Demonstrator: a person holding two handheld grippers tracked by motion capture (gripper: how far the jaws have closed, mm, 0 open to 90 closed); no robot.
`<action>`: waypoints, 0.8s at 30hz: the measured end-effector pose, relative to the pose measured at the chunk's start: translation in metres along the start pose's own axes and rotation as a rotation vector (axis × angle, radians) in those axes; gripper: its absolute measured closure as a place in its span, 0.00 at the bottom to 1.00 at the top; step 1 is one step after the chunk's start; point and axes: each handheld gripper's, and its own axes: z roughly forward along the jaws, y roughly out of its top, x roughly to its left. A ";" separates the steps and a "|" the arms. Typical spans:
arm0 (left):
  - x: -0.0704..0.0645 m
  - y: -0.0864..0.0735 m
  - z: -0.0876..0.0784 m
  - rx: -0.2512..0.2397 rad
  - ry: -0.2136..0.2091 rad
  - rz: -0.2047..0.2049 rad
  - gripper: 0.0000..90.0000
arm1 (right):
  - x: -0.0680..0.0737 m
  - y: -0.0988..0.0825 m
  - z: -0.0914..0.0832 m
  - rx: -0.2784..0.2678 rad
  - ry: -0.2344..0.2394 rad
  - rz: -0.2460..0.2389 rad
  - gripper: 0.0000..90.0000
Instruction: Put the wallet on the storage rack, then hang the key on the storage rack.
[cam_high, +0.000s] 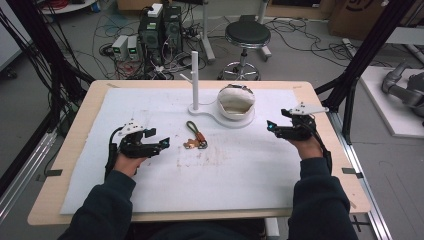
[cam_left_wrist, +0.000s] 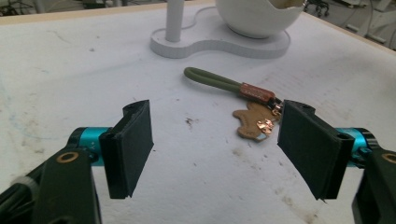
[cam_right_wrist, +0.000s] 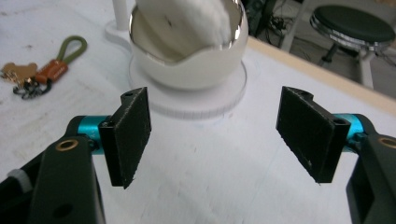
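A keychain with an olive green loop, a brown leather tag and a copper clasp lies flat on the white mat near the table's middle. My left gripper rests left of it, open; in the left gripper view the keychain lies just beyond the jaws, toward the right one, untouched. My right gripper is open at the right, pointing at the white egg-shaped bowl. In the right gripper view the bowl stands ahead of the empty jaws, and the keychain lies far left.
The bowl sits on a white stand base with an upright white post. The white mat covers most of the wooden table. A black stool and cabled equipment stand on the floor beyond the far edge.
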 end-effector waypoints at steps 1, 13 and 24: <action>0.000 0.000 -0.001 -0.008 0.002 0.001 0.25 | 0.001 -0.005 0.001 0.006 -0.018 0.020 0.28; 0.001 0.001 -0.001 -0.025 0.011 0.001 0.22 | 0.004 -0.028 -0.004 0.013 -0.035 0.075 0.27; 0.000 0.001 0.000 -0.009 0.004 -0.002 0.22 | 0.005 -0.031 0.001 0.050 -0.038 0.075 0.27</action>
